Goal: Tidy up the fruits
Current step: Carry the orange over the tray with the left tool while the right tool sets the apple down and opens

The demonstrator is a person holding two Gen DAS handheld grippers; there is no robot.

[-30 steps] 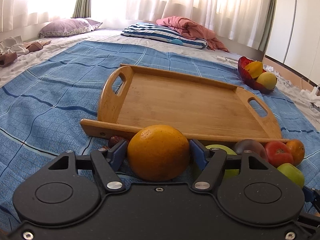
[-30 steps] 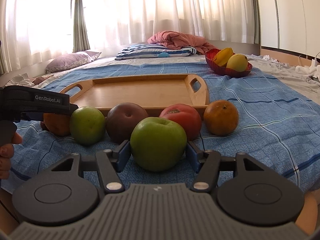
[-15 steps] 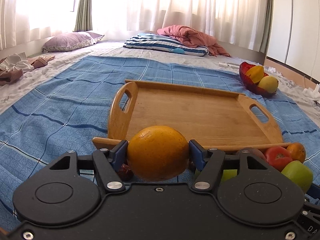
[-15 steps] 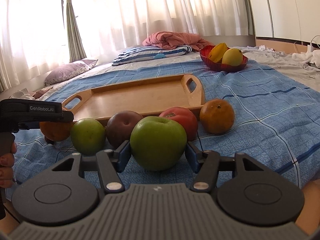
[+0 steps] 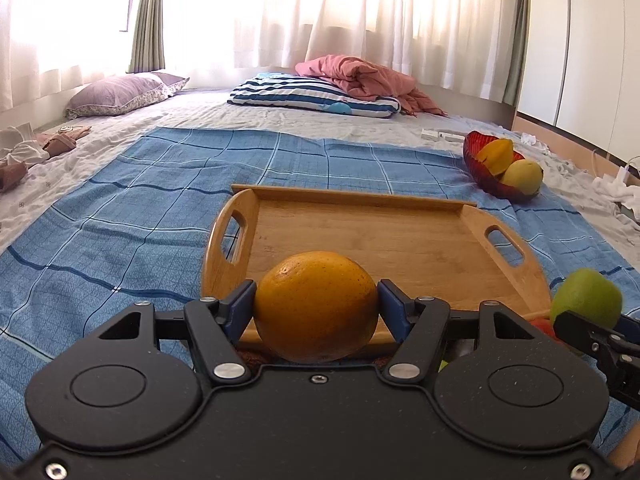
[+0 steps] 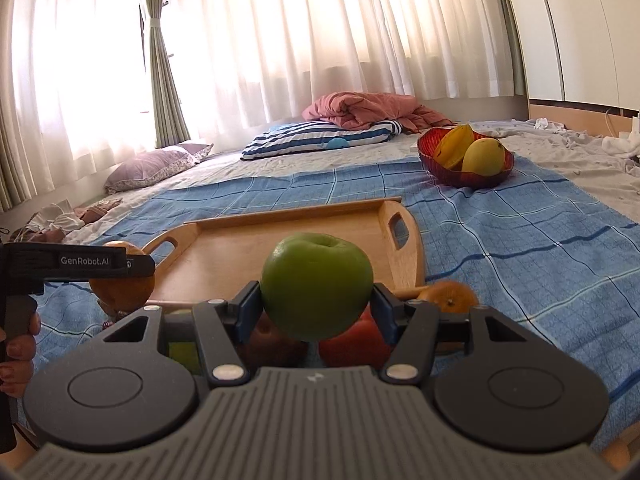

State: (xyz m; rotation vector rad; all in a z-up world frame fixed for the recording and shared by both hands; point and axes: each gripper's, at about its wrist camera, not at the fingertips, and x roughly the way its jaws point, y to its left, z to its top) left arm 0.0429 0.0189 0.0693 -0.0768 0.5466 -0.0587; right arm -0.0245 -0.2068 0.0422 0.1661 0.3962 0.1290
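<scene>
While left gripper [image 5: 316, 306] clamps an orange [image 5: 316, 306], right gripper [image 6: 316, 304] grips a green apple [image 6: 316, 286] — both lifted before the wooden tray [image 5: 400, 240].

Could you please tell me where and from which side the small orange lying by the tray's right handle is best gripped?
Grip the small orange across its widest middle, coming from above: it is round, and the tomato and wooden tray crowd its left and far sides.
</scene>
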